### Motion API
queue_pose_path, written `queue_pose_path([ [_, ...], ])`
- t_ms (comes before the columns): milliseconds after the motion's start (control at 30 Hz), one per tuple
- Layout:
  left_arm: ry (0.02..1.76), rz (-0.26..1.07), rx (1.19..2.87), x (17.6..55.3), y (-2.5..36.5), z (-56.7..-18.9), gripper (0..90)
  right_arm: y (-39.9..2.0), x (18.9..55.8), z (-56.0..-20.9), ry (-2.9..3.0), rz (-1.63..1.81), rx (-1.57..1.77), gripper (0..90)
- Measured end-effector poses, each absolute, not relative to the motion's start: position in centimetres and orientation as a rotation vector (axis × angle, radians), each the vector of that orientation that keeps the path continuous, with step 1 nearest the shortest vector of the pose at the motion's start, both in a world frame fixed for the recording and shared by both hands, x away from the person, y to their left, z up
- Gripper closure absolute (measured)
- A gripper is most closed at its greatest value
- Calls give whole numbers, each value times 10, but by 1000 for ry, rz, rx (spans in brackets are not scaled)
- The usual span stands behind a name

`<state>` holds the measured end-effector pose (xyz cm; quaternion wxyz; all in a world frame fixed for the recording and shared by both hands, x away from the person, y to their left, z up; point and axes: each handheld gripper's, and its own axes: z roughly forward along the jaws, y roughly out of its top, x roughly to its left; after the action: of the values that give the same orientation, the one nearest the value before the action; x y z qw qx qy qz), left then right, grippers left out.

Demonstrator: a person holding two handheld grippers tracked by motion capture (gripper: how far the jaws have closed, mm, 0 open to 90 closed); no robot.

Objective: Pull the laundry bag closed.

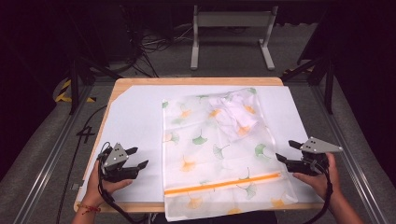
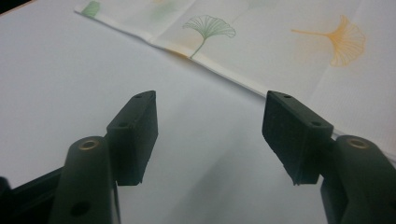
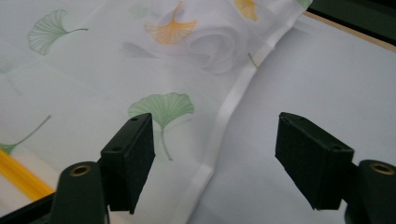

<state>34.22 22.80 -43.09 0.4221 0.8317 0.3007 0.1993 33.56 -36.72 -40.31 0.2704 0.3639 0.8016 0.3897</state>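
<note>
Mesh bag lying flat on the desk, both grippers beside it with nothing held.

The bag [image 1: 219,149] is sheer white, printed with green and orange fan-shaped leaves, with an orange zipper [image 1: 224,183] running across near the desk's front edge; its front end hangs slightly over that edge. A bundle of white cloth [image 1: 236,114] shows through the bag near its far right corner. It rests on a white sheet [image 1: 135,121] covering the desk. The left gripper [image 1: 138,157] sits just off the bag's left edge, the right gripper [image 1: 286,151] at its right edge; each has its jaws apart and empty.
</note>
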Motion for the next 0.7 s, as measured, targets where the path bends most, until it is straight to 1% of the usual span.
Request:
queue_pose_path([
  [100, 792, 530, 2070, 347, 232, -432, 266, -369, 343, -406, 2127, 1014, 991, 198],
  [167, 821, 555, 2066, 350, 236, -434, 221, -370, 348, -408, 2133, 1015, 986, 173],
  [267, 838, 560, 2053, 353, 242, -437, 186, -374, 355, -411, 2119, 1005, 1006, 143],
  [333, 853, 580, 2048, 353, 246, -439, 157, -377, 359, -414, 2087, 982, 1065, 106],
  [433, 878, 559, 1994, 350, 253, -443, 124, -383, 360, -421, 2067, 989, 1115, 101],
  [500, 903, 556, 1994, 347, 256, -447, 113, -388, 357, -423, 2048, 1008, 1120, 100],
  [700, 923, 551, 1971, 340, 259, -449, 100, -395, 349, -422, 2023, 1036, 1143, 95],
])
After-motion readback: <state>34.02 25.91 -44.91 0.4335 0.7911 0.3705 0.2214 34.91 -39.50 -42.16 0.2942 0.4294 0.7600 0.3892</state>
